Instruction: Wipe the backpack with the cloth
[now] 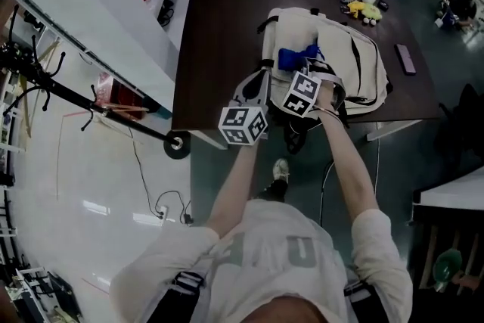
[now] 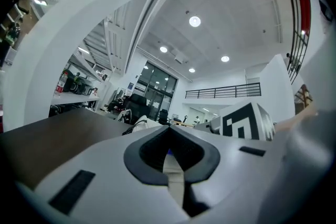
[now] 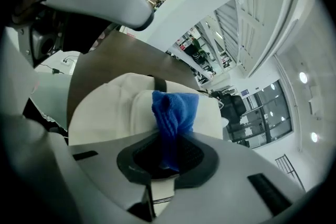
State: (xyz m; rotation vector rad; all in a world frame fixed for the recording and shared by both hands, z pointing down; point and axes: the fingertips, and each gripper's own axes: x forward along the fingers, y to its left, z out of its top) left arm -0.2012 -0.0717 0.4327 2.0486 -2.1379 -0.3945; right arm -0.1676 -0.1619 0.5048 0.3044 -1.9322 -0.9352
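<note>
Right gripper view shows the right gripper [image 3: 168,157] pinching the blue cloth [image 3: 173,110]; best press it flat on the cream backpack [image 3: 100,113], with the closed, empty left gripper [image 2: 169,153] steadying.

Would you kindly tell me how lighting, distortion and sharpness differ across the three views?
Head view: dim overall with dark corners, yet the cream backpack and blue cloth stand out on the dark table. Left gripper view: strong fisheye curves the white beams, and the ceiling lights glare. Right gripper view: black vignette at the corners, the cloth fairly sharp, the background bent.
</note>
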